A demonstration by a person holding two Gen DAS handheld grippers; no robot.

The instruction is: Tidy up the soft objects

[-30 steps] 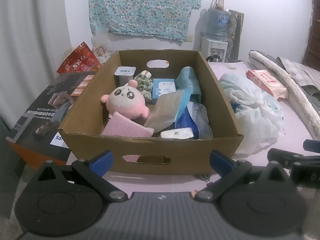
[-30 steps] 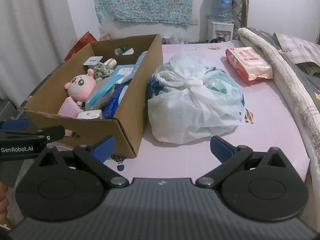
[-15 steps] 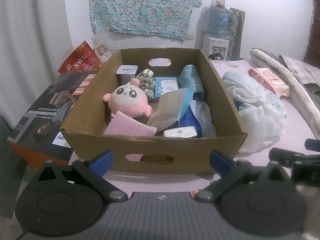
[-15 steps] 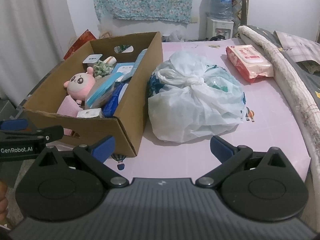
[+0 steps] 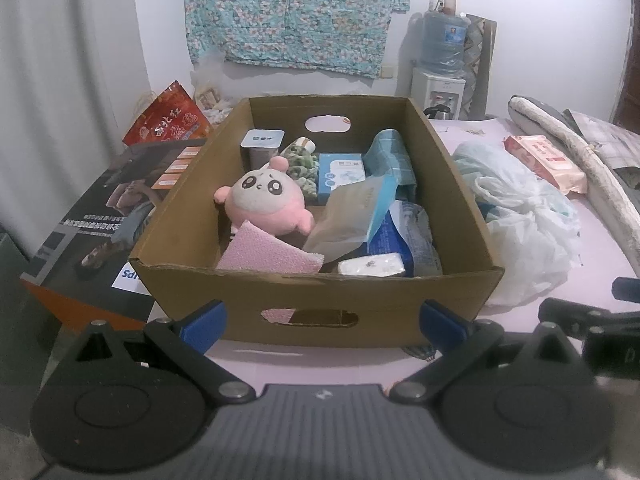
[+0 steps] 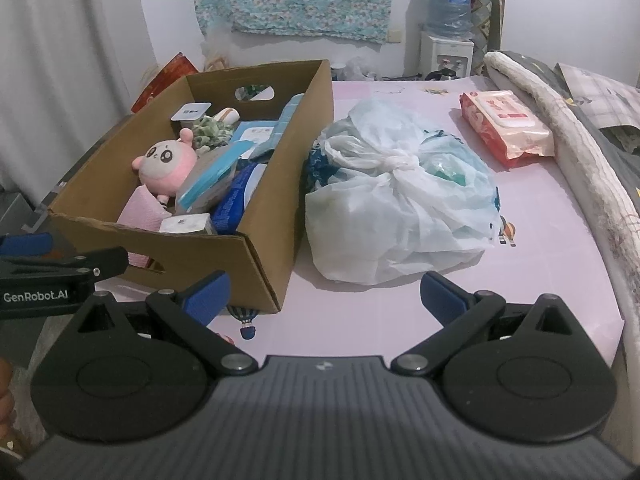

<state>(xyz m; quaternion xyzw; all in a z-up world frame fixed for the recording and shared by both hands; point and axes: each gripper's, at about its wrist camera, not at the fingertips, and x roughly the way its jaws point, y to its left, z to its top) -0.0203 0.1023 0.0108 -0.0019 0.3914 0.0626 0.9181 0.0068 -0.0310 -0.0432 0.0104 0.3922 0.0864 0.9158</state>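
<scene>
An open cardboard box (image 5: 320, 300) (image 6: 192, 248) stands on the pink bed sheet, holding a pink plush toy (image 5: 266, 204) (image 6: 166, 168), a pink cloth (image 5: 270, 258), tissue packs and blue packets (image 5: 390, 240). My left gripper (image 5: 322, 322) hovers open just in front of the box's near wall with nothing held. To the right of the box lies a knotted white plastic bag (image 6: 400, 208) (image 5: 520, 232). In front of that bag my right gripper (image 6: 324, 294) is open and holds nothing. A red wet-wipes pack (image 6: 506, 126) lies farther back right.
A rolled blanket (image 6: 568, 136) runs along the bed's right side. A large printed carton (image 5: 96, 216) and a red snack bag (image 5: 168, 120) sit left of the box. A water dispenser (image 5: 442, 64) stands by the back wall. The bed's edge (image 6: 616, 320) is near right.
Both views have shifted slightly closer and higher toward the box and bag. Both grippers stay open; nothing was taken or moved.
</scene>
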